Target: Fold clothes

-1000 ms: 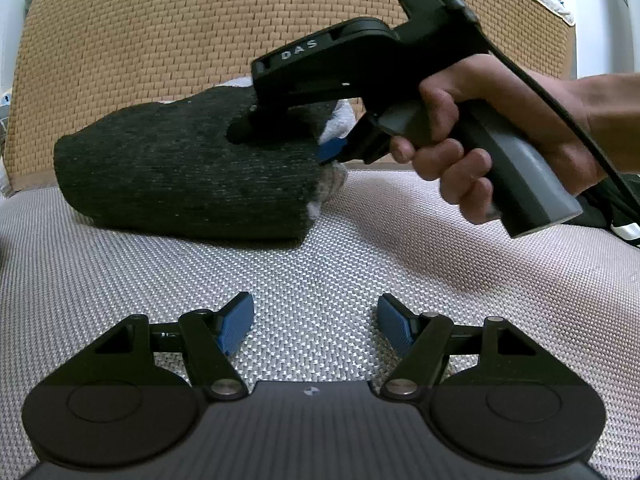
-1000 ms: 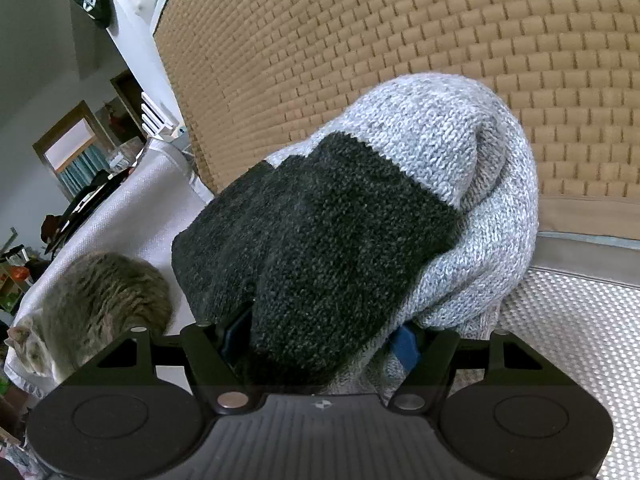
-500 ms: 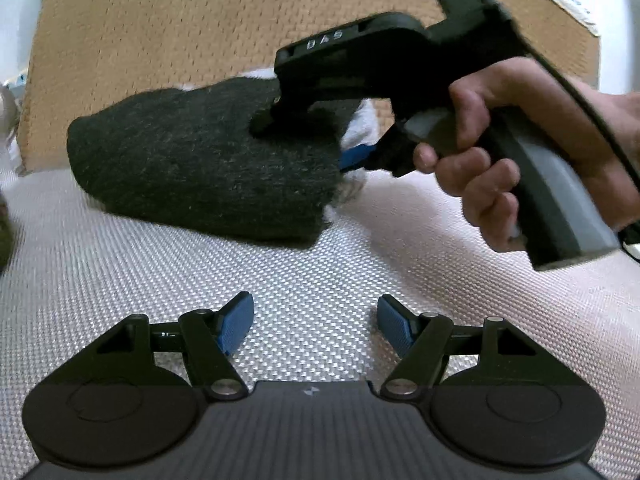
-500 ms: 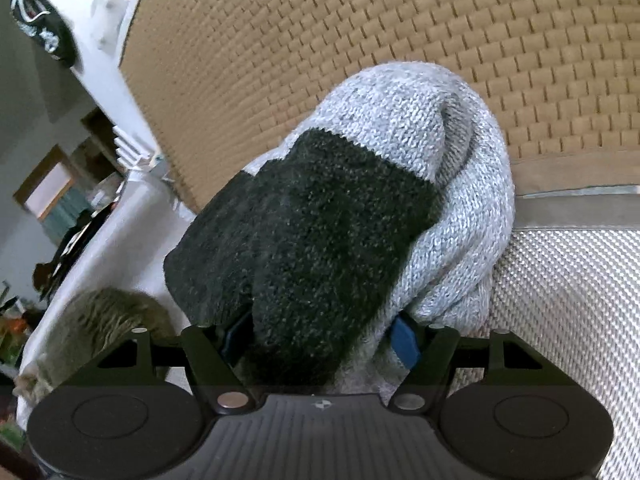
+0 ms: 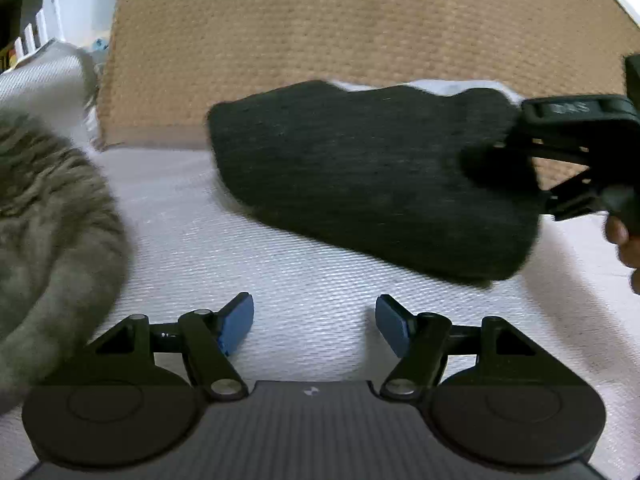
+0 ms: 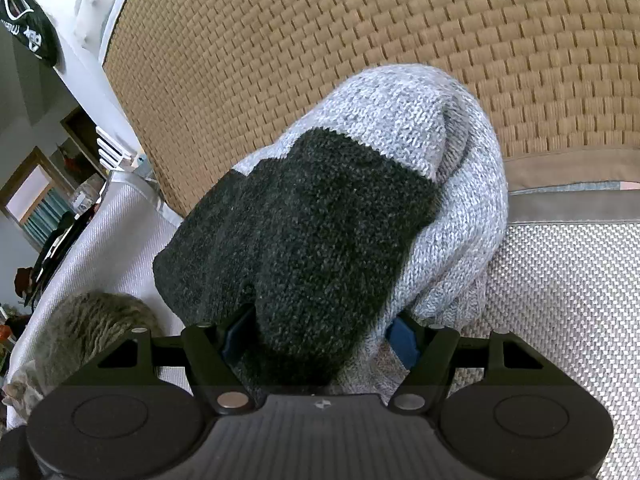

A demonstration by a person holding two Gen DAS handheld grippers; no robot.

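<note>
Already the knitted sweater (image 6: pixel 320 240) is gathered into a thick, compact bundle, charcoal panel on top and light grey knit wrapped around its back and underside. It lies on the white woven seat of the sofa (image 5: pixel 320 280), close to the seat's rear edge, where the tan woven backrest (image 6: pixel 360 60) rises just behind it. The folding itself looks largely done; what seems left is to square the bundle, set it down neatly and let go, though I cannot tell whether a further fold is intended.

The right gripper (image 6: pixel 320 340) holds the bundle's near end: its blue pads stand wide because the thick roll fills the gap, one pad pressed into the dark knit, the other against the grey. In the left wrist view the same gripper (image 5: pixel 532 184) bites the bundle's right end, with part of the person's hand (image 5: pixel 624 240) at the frame's edge.

The left gripper (image 5: pixel 314 324) is spread and empty, over bare seat fabric in front of the bundle and apart from it.

A tabby cat (image 5: pixel 52 220) lies on the seat toward its left edge, near the left gripper and not far from the bundle. It takes up room where the bundle might be laid or spread, and a sweep that way could brush it.
</note>
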